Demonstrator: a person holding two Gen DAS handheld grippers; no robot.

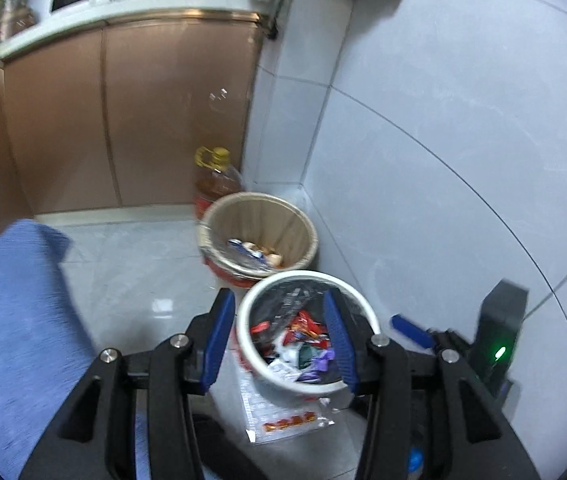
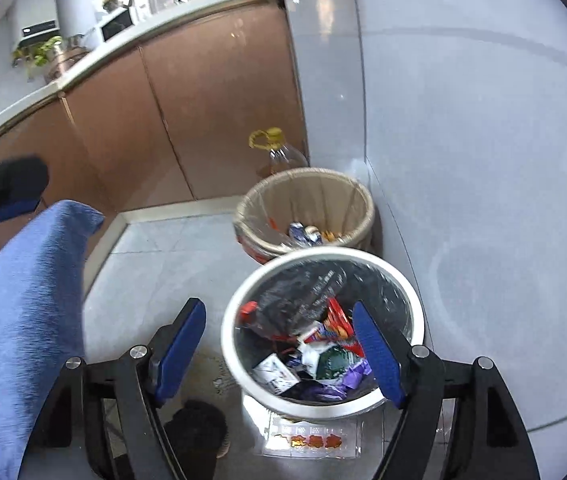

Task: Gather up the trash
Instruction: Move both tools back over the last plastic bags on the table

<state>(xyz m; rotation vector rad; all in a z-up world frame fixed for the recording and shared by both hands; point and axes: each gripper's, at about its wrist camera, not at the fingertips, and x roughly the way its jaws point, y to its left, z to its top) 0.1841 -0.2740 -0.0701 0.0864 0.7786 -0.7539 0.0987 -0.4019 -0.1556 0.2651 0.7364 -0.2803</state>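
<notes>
Two cameras look down at the bins

We see both wrist views tilt down from just above the white bin point(image 1: 307, 334) point(image 2: 321, 334), facing the wall corner. Both share the tan bin point(image 1: 259, 232) point(image 2: 305, 212), oil bottle point(image 1: 215, 176) point(image 2: 279, 156) and brown cabinets point(image 1: 123, 120) point(image 2: 203, 112).

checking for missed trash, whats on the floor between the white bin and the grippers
A flat clear wrapper with red and yellow print lies on the floor tiles at the near foot of the white bin, partly tucked under it. Both wrist views show it.
</notes>
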